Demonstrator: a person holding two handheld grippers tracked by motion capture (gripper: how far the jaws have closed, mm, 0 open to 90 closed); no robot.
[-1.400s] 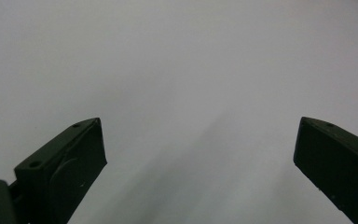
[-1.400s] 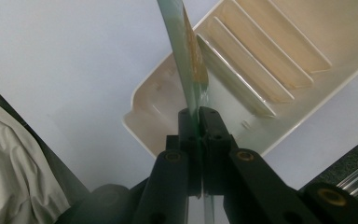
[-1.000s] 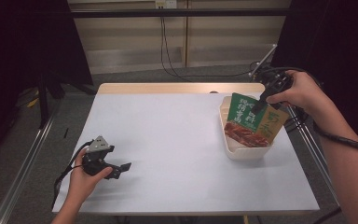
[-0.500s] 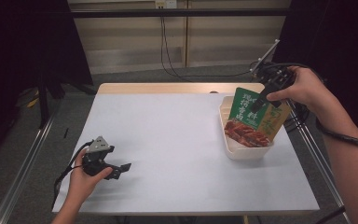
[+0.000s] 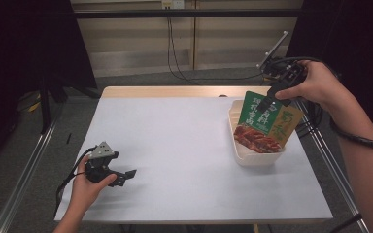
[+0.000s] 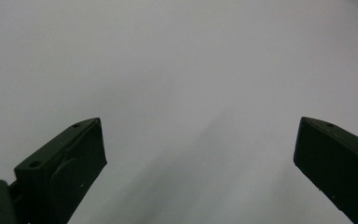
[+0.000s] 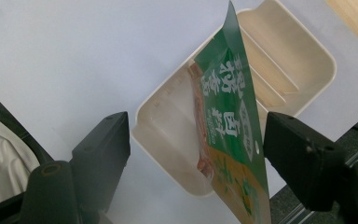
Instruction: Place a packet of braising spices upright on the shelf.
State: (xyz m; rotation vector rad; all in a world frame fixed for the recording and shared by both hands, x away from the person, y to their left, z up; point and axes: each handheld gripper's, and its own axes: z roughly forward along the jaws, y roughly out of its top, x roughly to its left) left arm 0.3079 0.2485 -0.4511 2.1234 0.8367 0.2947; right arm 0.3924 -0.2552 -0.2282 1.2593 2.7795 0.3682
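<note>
**Pouch standing in the tray between spread jaws**

The green and yellow food pouch point(image 7: 230, 135) stands tilted in the cream tray point(image 5: 243, 154), its lower end inside. The right gripper point(image 7: 196, 144) hovers above it, jaws wide on either side and apart from it. Well away across the white table point(image 5: 184, 145), the left gripper point(image 6: 198, 154) rests low, jaws wide and empty.

White table top point(image 5: 184, 145), with a strip of pale wood point(image 5: 165, 91) along its far edge. Beyond that edge, grey floor point(image 5: 141, 77) and black cables point(image 5: 171, 53) hanging down a beige wall. Black curtain point(image 5: 24, 43) off the far left corner. Metal rail point(image 5: 24, 170) beside the left edge.
</note>
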